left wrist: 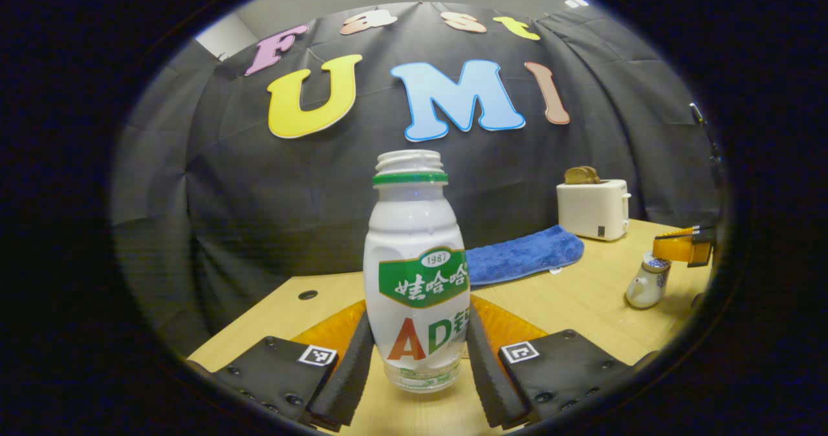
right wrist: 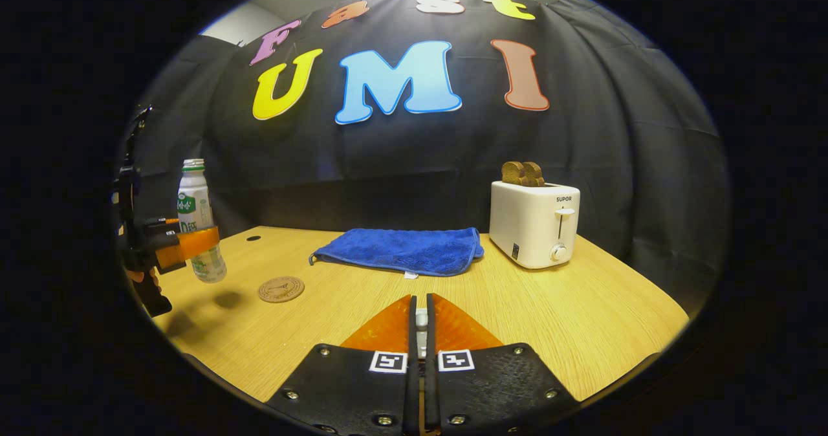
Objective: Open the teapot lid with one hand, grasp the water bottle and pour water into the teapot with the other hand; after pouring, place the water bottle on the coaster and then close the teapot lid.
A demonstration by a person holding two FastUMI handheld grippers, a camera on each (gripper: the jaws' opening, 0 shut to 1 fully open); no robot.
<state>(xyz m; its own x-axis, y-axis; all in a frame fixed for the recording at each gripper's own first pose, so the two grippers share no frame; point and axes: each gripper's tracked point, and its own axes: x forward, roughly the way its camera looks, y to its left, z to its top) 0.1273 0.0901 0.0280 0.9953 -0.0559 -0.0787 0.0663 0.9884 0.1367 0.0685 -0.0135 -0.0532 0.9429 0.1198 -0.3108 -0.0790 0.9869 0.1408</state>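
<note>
Left gripper view puts us right on the action: the left gripper (left wrist: 419,365) has its two fingers (left wrist: 352,371) pressed against either side of the water bottle (left wrist: 416,274), clamping it low on the body, and the bottle stands upright with no cap on its threaded neck. Its clear base hangs above the wooden table (left wrist: 582,300), lifted off the surface. Behind the bottle lies a blue towel (left wrist: 524,255), and beyond the towel's far end stands a white toaster (left wrist: 593,208) with bread slices poking out of the top. Off to the bottle's right, the small teapot (left wrist: 643,283) sits on the table, and the right gripper (left wrist: 686,245) is directly over its top; whether the lid is lifted I cannot tell at this size.

Over to the right gripper view: that gripper's fingers (right wrist: 446,332) are drawn almost together, a narrow slit between them with a small pale thing pinched there, too hidden to name. Far left of it, the left gripper (right wrist: 194,242) carries the bottle (right wrist: 197,219) in the air, tilted slightly, its shadow falling on the table (right wrist: 582,319). Just beside that shadow lies the round coaster (right wrist: 281,289), flat and bare. The towel (right wrist: 401,250) and the toaster (right wrist: 533,222) sit farther back.
</note>
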